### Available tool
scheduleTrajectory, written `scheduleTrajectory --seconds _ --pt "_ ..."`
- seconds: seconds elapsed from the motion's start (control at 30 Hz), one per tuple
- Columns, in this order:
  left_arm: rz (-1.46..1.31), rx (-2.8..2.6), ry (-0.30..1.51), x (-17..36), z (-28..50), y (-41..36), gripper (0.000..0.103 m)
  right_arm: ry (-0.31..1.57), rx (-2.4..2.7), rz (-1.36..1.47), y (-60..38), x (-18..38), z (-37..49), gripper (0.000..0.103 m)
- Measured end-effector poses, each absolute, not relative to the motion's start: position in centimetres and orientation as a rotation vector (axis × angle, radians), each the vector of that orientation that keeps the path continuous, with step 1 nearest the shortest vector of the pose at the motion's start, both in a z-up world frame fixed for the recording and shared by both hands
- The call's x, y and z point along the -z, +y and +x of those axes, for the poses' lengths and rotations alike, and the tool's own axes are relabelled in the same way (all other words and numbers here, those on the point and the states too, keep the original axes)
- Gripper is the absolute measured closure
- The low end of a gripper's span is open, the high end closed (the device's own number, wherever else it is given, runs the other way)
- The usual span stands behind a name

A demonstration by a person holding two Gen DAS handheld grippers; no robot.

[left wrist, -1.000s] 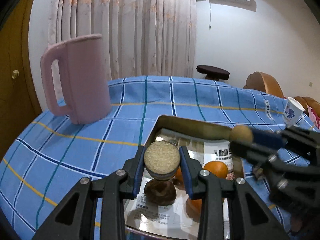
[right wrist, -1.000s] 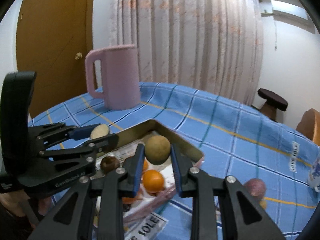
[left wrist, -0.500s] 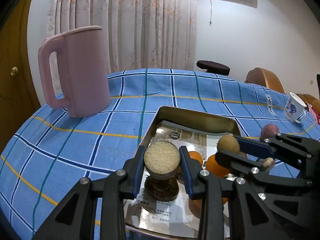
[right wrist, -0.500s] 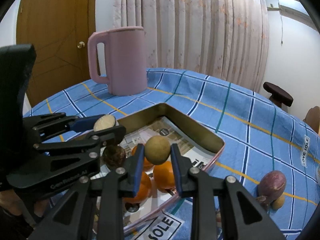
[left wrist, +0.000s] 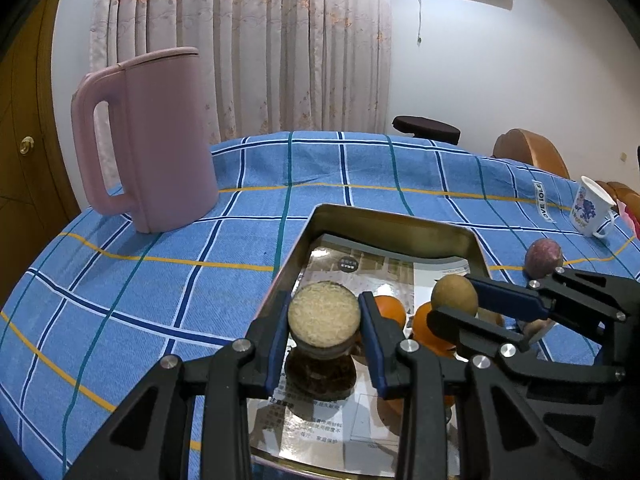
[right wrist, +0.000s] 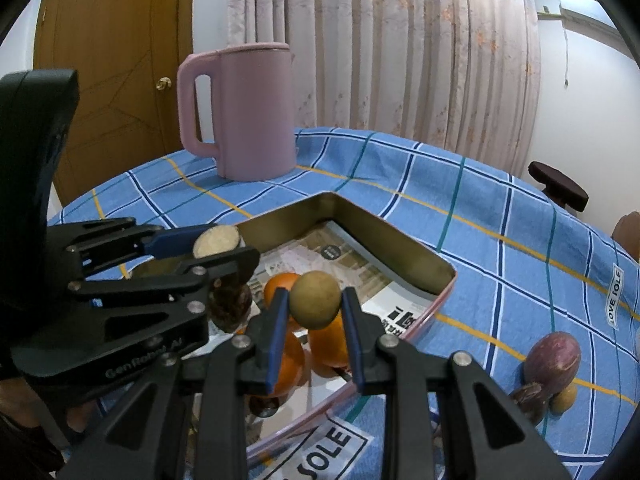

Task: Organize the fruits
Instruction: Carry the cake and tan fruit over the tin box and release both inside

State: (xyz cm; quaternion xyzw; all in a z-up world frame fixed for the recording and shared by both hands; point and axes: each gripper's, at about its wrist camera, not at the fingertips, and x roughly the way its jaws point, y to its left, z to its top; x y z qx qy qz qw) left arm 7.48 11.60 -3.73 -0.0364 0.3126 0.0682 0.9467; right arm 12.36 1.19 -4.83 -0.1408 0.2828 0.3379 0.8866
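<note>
left gripper (left wrist: pixel 325 320) clamped on pale cut-faced fruit (left wrist: pixel 324 317), right gripper (right wrist: pixel 315 309) clamped on round tan fruit (right wrist: pixel 315 299), both over metal tray (right wrist: pixel 394 249) with oranges (right wrist: pixel 326 342); purple fruit (right wrist: pixel 552 356) on blue tablecloth (left wrist: pixel 160 280)

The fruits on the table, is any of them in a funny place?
Yes. A purple fruit and two small ones beside it lie on the tablecloth, outside the metal tray where the oranges are.
</note>
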Motion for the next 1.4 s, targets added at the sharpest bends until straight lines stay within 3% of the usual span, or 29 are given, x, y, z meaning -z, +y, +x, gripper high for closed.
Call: scheduleTrajectory --seconds 0.73,0.77,0.83,0.9,1.4 --pt "-0.093 -0.118 0.626 3.7 7.0 12.1 0.066 0.615 -0.723 -0.304 1.7 5.7 12.0 0.072" --pt "-0.1 -0.12 0.625 3.6 6.8 12.1 0.063 0.607 -0.725 -0.313 1.9 5.7 11.7 0.069" --pt "-0.105 -0.133 0.618 3.3 6.5 12.2 0.049 0.598 -0.745 -0.325 2.2 5.7 11.3 0.042" --pt "-0.103 -0.152 0.592 2.9 5.9 12.1 0.028 0.553 -0.737 -0.335 2.1 5.3 10.5 0.028" --pt "-0.109 -0.19 0.571 2.8 6.2 12.2 0.027 0.512 -0.67 -0.202 -1.8 4.2 10.7 0.02"
